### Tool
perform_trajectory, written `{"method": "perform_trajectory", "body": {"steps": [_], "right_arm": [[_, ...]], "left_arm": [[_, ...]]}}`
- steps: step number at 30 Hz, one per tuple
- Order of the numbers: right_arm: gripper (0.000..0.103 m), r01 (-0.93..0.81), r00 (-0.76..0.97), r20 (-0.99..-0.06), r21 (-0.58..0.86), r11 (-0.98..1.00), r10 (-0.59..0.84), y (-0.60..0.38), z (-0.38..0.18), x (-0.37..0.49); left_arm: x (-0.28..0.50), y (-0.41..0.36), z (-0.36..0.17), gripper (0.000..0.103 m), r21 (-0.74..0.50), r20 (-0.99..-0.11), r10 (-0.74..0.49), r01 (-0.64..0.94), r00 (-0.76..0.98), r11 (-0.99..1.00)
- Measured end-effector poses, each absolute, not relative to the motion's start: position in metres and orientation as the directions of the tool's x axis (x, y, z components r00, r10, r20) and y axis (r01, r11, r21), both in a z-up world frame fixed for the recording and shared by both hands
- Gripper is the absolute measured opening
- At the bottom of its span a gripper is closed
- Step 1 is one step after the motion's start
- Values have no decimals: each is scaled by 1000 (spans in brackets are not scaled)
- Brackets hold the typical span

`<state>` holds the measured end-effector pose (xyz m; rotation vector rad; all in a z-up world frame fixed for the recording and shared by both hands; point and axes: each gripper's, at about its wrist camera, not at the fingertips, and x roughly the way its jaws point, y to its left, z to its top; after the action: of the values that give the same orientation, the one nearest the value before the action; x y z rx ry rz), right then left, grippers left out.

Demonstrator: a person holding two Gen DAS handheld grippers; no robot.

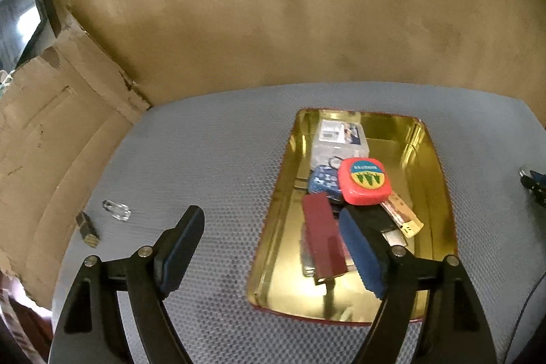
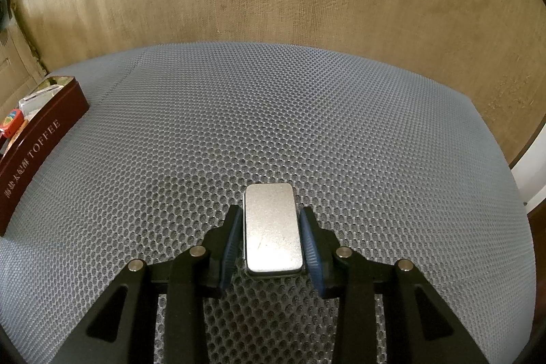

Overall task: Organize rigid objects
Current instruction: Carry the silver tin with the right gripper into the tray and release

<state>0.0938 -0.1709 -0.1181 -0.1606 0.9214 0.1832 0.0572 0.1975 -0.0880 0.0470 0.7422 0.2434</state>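
Grey honeycomb mesh covers the tabletop (image 1: 211, 159) under both tools. The left tool (image 1: 269, 244) stands open with nothing between its pads, its right finger hanging over the near left part of the gold-lined toffee tin (image 1: 440, 193). To its left, on the mesh, lie a small dark stick with a metal end (image 1: 87, 229) and a clear glass-like piece (image 1: 116, 209); both look light and stiff, and the clear one probably slippery and breakable, best taken across its narrow sides. In the tin, ahead of this tool, sit a maroon flat bar (image 1: 322, 237), a blue patterned piece (image 1: 323, 178), a red tape measure (image 1: 364, 181) and a clear plastic case (image 1: 338, 139).

The right tool (image 2: 272, 236) is closed on a small silver metal tin (image 2: 272, 227), its pads pressing the two long sides, the tin held flat between them just above or on the mesh; I cannot tell which. It looks rigid, smooth and light, so a grip mid-length on those sides should hold.

Only the left view shows the loose pieces and the tin's contents; only the right view shows the silver tin and the tin's lettered maroon wall.
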Motion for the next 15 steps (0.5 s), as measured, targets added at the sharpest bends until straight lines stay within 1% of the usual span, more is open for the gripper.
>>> {"method": "perform_trajectory", "body": {"steps": [7,9,11,15], "right_arm": [[34,-190,596,-802,-86,978,46,-164,-117,92],[34,-155,597,-802,-92,984,19,-161,-117,92],[34,-123,600,-800,-106,987,-11,-156,-117,91],[34,-80,600,-797,-141,987,-65,-147,-115,88]], "left_arm": [[59,205,-96,79,85,-671,214,-213,710,973],[59,209,-97,82,71,-673,215,-229,707,971],[61,215,-100,82,41,-685,201,-239,700,970],[63,218,-105,82,56,-697,226,-263,680,963]]}}
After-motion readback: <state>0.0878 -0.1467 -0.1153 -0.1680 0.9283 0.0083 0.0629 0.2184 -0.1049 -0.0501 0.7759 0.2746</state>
